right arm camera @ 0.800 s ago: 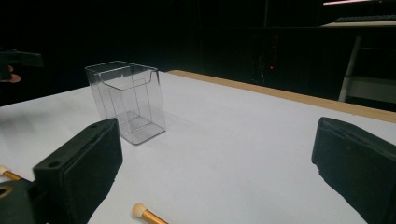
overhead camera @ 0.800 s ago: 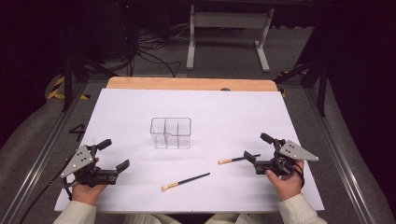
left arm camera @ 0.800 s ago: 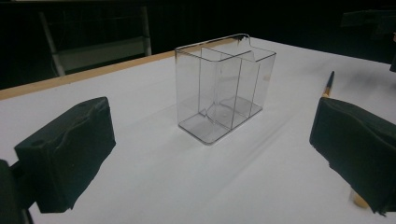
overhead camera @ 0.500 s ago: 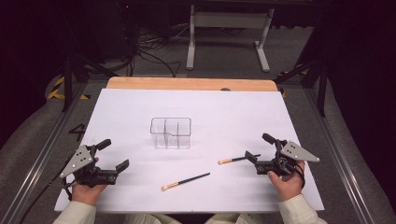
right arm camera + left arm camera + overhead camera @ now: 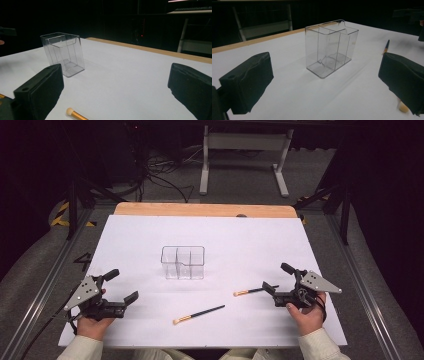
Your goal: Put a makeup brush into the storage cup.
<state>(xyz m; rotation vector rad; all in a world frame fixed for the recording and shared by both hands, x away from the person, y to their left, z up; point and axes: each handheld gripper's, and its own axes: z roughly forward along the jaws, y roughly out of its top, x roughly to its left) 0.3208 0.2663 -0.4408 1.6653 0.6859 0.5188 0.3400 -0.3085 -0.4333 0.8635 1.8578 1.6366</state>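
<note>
nothing has moved since the earlier frame: both grippers, left (image 5: 121, 287) and right (image 5: 279, 279), rest on the tabletop (image 5: 240, 235) with fingers released, grasping nothing. 2 brushes lie in front of the clear organizer (image 5: 183, 262): 1 (image 5: 198, 314) just before it, the other (image 5: 255, 290) to its right, near the right gripper.

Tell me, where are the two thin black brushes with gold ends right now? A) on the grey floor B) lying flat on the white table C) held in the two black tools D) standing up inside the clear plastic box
B: both thin black brushes with gold ends lie flat on the white table, outside the clear plastic box, and both tools stand open and hold nothing.
</note>
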